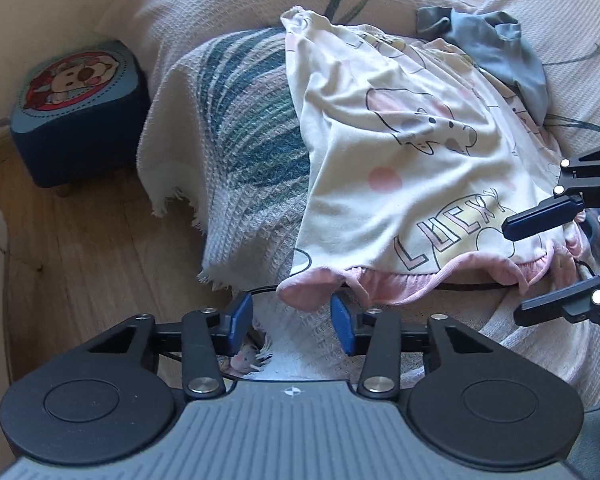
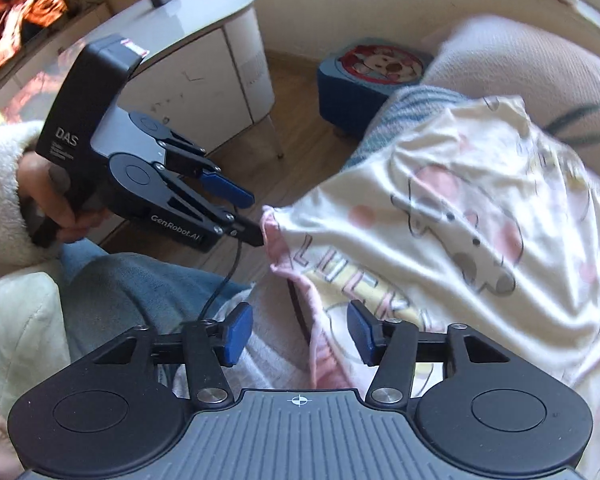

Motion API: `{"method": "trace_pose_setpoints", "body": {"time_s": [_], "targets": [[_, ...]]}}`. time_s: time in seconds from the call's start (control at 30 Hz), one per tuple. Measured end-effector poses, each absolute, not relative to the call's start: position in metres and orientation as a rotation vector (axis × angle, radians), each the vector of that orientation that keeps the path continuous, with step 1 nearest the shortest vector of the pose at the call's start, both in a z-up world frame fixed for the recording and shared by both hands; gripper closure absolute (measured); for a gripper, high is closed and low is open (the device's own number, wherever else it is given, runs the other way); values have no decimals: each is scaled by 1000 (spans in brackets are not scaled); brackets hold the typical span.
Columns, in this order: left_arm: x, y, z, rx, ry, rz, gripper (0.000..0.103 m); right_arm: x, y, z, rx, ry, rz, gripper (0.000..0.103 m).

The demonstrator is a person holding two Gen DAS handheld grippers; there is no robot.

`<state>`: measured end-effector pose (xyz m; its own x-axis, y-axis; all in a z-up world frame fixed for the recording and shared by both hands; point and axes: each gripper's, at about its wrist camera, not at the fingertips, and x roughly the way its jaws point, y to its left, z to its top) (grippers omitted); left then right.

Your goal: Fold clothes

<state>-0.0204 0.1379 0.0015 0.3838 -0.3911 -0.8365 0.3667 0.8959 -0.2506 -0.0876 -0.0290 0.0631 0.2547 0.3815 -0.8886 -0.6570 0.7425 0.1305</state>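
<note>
Two grippers, left (image 1: 292, 318) and right (image 2: 300, 334), hang with jaws apart and gripping nothing at the pink hem of a cream printed top (image 1: 412, 160) spread over a sofa throw (image 1: 236, 152), apparently ready to pinch its corners for folding.

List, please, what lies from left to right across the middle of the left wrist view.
Blue footstool with a cartoon picture → striped woven throw → cream printed garment with pink hem → right gripper at the right edge.
</note>
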Motion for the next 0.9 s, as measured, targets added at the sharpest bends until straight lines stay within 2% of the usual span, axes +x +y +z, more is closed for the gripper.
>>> {"method": "trace_pose_setpoints", "body": {"time_s": [0.1, 0.13, 0.17, 0.2, 0.43, 0.47, 0.5, 0.57, 0.8, 0.9], "targets": [[-19, 139, 3, -57, 1046, -490, 69, -90, -35, 60, -276, 1122, 683, 46], [-18, 138, 4, -64, 1039, -489, 74, -90, -37, 59, -268, 1126, 672, 46], [-17, 136, 5, -66, 1037, -488, 88, -90, -39, 58, -260, 1129, 664, 46], [-16, 135, 6, -68, 1035, -487, 95, -89, -39, 58, -255, 1129, 656, 46], [-10, 137, 4, -58, 1114, -401, 100, -94, -39, 52, -353, 1121, 653, 46], [-10, 139, 4, -50, 1122, -378, 100, -94, -40, 50, -359, 1120, 658, 49], [-10, 141, 5, -57, 1136, -365, 101, -94, -41, 49, -364, 1119, 663, 66], [-11, 143, 7, -65, 1160, -354, 101, -94, -43, 46, -361, 1120, 667, 95], [-33, 124, 37, 172, 1141, -302, 101, -103, -57, 65, -269, 1178, 732, 102], [-31, 123, 26, 211, 1161, -267, 101, -104, -62, 57, -240, 1204, 735, 102]]}}
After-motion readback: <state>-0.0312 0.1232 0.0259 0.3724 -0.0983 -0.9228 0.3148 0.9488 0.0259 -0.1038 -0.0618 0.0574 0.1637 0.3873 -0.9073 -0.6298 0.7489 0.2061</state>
